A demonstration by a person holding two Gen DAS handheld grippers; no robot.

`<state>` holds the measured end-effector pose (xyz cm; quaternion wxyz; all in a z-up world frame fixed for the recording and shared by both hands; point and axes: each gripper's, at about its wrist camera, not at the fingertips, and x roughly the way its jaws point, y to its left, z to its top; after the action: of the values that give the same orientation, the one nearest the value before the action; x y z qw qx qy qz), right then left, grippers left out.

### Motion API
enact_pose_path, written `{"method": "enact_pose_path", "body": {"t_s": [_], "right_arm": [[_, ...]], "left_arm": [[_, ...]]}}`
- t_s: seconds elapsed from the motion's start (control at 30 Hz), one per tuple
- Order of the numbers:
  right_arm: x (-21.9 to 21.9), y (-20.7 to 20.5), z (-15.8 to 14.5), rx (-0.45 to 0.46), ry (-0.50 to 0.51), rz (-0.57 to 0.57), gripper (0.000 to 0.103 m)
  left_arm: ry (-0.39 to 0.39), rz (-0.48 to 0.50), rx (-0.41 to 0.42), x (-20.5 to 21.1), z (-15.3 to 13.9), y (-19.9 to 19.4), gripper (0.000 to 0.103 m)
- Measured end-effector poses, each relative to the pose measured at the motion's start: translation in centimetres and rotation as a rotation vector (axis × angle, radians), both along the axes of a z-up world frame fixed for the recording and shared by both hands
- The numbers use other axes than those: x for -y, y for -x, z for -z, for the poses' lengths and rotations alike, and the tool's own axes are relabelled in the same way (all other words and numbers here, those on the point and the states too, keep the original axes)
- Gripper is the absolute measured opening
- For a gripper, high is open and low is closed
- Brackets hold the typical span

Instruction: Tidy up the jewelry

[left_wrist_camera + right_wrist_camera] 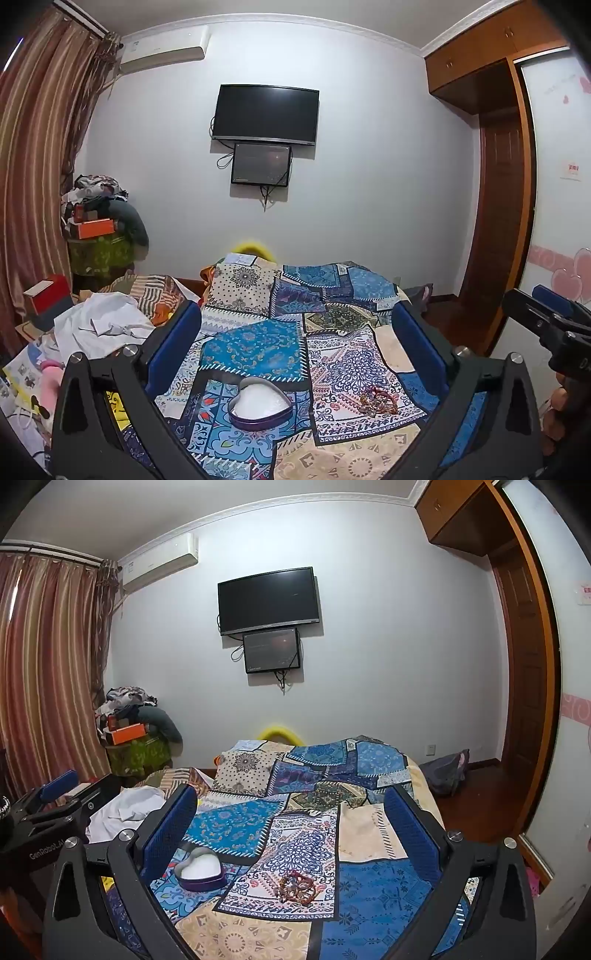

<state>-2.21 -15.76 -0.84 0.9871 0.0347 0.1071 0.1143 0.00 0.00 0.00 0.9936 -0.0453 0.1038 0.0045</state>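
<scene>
A heart-shaped purple box (259, 404) with white lining lies open on the patchwork bed cover (258, 343). A small heap of bracelets and beads (378, 400) lies to its right on the cover. The box (201, 871) and the heap of bracelets (297, 886) also show in the right wrist view. My left gripper (297, 317) is open and empty, held above the bed with the box between its fingers in view. My right gripper (291, 801) is open and empty, above the bracelets. Each gripper shows at the edge of the other's view.
A crumpled white cloth (99, 325) and papers lie on the bed's left side. A pile of boxes and clothes (99, 229) stands in the left corner by the curtain. A wardrobe and doorway (506, 221) are on the right. A TV (264, 114) hangs on the far wall.
</scene>
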Motion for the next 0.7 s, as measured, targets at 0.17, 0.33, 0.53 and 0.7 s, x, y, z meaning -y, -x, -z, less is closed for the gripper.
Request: {"method": "enact_pose_path", "body": {"t_s": [0.17,0.33,0.53,0.7], "right_arm": [[-0.1,0.0,0.0,0.000,0.001,0.000,0.100],[-0.1,0.0,0.0,0.000,0.000,0.000,0.100],[-0.3,0.1,-0.1,0.001,-0.001,0.000,0.100],[-0.2,0.1,-0.2,0.000,-0.002,0.000,0.100]], "left_arm": [[0.000,0.001,0.003,0.0,0.0,-0.1,0.103],[0.000,0.001,0.005,0.0,0.0,-0.1,0.103],[-0.006,0.003,0.005,0.5,0.1,-0.3,0.103],[0.001,0.011,0.003,0.4,0.1,0.3,0.103]]}}
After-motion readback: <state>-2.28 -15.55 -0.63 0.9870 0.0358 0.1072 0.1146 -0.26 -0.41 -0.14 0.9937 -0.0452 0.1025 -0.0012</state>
